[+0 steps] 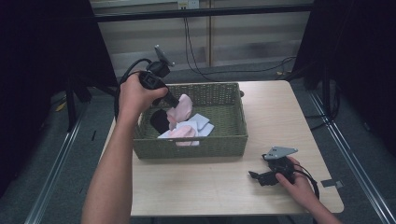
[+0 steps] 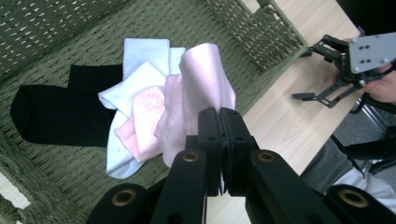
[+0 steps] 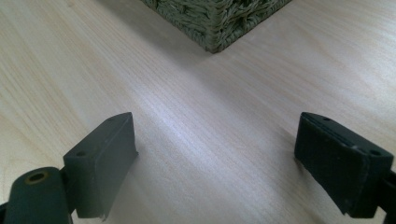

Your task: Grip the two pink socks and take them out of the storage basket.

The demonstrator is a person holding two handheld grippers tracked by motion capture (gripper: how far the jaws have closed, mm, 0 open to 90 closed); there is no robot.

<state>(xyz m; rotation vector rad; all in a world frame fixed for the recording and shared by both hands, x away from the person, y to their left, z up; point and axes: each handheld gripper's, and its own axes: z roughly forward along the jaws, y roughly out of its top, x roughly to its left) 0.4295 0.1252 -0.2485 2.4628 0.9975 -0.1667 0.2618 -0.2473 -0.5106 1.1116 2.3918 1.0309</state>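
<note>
A basket [image 1: 219, 140] sits on the bench [image 1: 280, 116], left of centre. Socks [image 1: 184, 133] lie in it. The right tongs [image 1: 254, 176] rest on the bench, before the basket.

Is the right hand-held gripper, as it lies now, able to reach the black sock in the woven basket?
Probably not directly: the right hand-held gripper rests open on the wooden table outside the green woven basket, whose wall stands between it and the black sock. It must lift over the rim.

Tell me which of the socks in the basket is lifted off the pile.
The pale pink sock pinched in the left tongs hangs above the basket. The black sock, the white ones and the peach-pink one lie flat on its bottom.
</note>
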